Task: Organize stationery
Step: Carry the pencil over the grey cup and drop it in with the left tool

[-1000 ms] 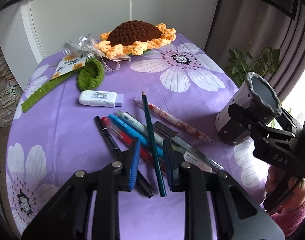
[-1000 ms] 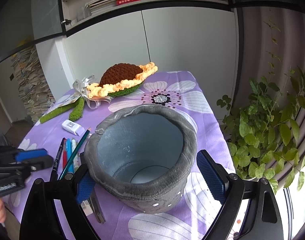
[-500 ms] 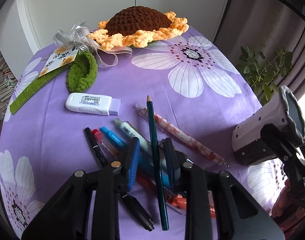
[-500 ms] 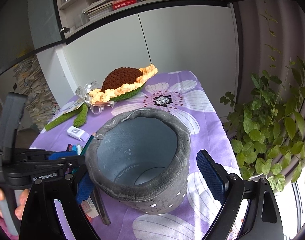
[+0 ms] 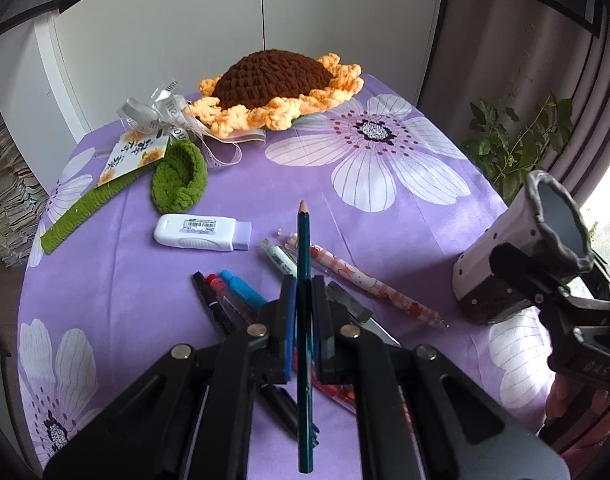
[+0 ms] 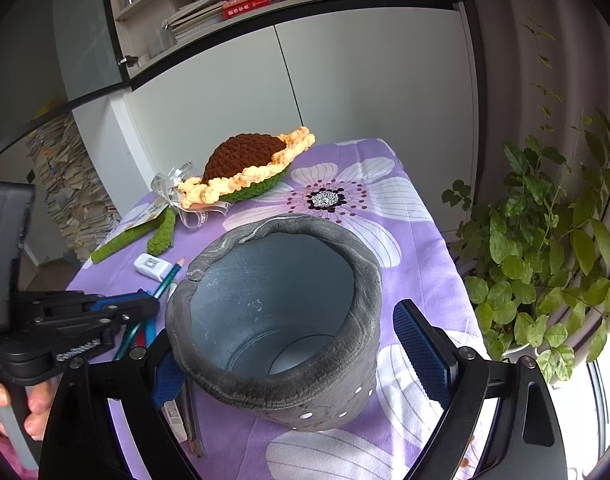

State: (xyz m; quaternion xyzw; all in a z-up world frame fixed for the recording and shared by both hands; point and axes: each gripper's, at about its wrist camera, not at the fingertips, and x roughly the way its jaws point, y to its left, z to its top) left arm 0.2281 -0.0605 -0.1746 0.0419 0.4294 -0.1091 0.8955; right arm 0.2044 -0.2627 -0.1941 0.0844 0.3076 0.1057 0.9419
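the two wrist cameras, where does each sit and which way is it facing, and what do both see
Left wrist: rides the left tool, angled down at the purple flowered tablecloth; its black fingers clamp a dark green pencil.
Right wrist: rides the right tool, facing the white cupboards past the tilted grey pen pot between its blue pads; a hand shows at lower left.
Shared: pencil, pot, crocheted sunflower, white correction tape, each other's tool.

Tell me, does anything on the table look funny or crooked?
Yes. The grey pen pot is tilted toward the camera with nothing inside, and its rim is wavy and uneven. The pens lie in a loose heap on the cloth.
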